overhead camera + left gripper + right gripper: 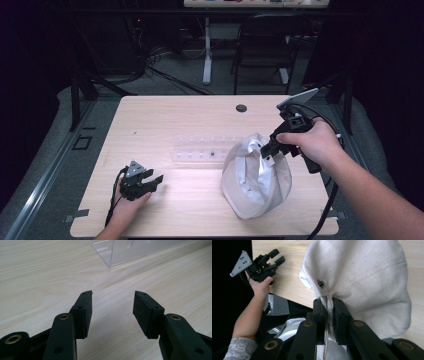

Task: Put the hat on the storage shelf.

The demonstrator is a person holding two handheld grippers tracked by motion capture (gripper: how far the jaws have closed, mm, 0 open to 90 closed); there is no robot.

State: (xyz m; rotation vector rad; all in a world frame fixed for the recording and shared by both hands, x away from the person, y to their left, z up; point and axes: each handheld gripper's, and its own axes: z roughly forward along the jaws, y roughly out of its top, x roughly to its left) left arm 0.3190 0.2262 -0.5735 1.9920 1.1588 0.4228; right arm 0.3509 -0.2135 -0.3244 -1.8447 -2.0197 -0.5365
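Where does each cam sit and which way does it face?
High view: above the person's side, looking forward and down at the table; both forearms show.
Left gripper view: on the left gripper, facing the clear rack; open fingers show.
Right gripper view: on the right gripper, clamping the white cap.
Shared: cap, left gripper.

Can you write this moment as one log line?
right gripper: shut on white cap | left gripper: open, empty, over table

The left tool (pixel 150 181) is resting low by the counter's (pixel 200 215) near-left corner, its jaws gaping apart, the left hand (pixel 129 202) gripping it from behind. The right tool (pixel 266 150) is tilting downward, jaws pinched on white fabric (pixel 367 280), the right hand (pixel 311 142) wrapping its handle, forearm extended.
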